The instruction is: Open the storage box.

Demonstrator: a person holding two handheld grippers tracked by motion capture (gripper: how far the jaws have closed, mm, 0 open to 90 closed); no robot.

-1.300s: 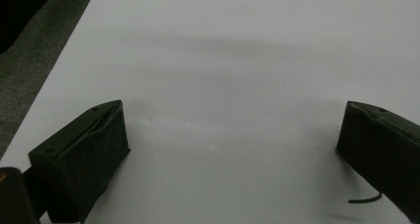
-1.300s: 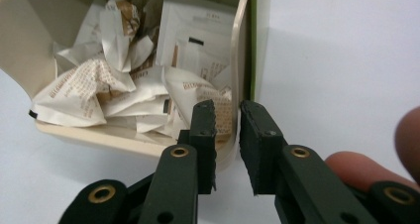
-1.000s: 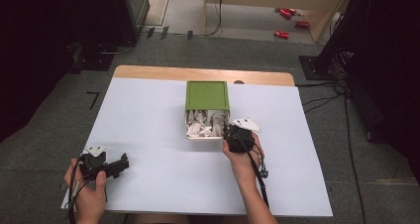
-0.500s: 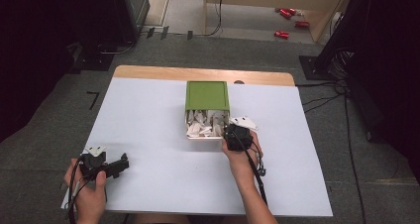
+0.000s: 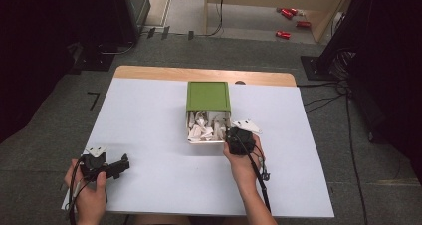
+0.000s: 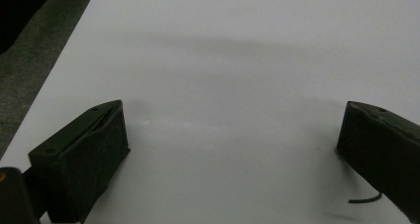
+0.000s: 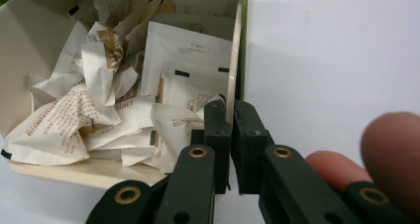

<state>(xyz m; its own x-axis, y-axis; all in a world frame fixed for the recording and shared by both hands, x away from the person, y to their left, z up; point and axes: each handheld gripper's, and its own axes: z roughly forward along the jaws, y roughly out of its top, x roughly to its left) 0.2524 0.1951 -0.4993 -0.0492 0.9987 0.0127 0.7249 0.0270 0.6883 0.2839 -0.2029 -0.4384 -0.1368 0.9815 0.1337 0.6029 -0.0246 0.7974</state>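
Note:
A box stands in the middle of the white table. Its green lid is slid back, and the near half lies open, full of crumpled white sachets. My right gripper sits at the box's near right corner. In the right gripper view, this gripper is shut on the box's thin right wall, with one jaw among the sachets and one outside. My left gripper rests near the table's front left, and it stands open over bare table.
The table's wooden far edge shows beyond the box. Grey floor surrounds the table, with black stands and cables at the right and red items far back. A cable trails from the right gripper along the forearm.

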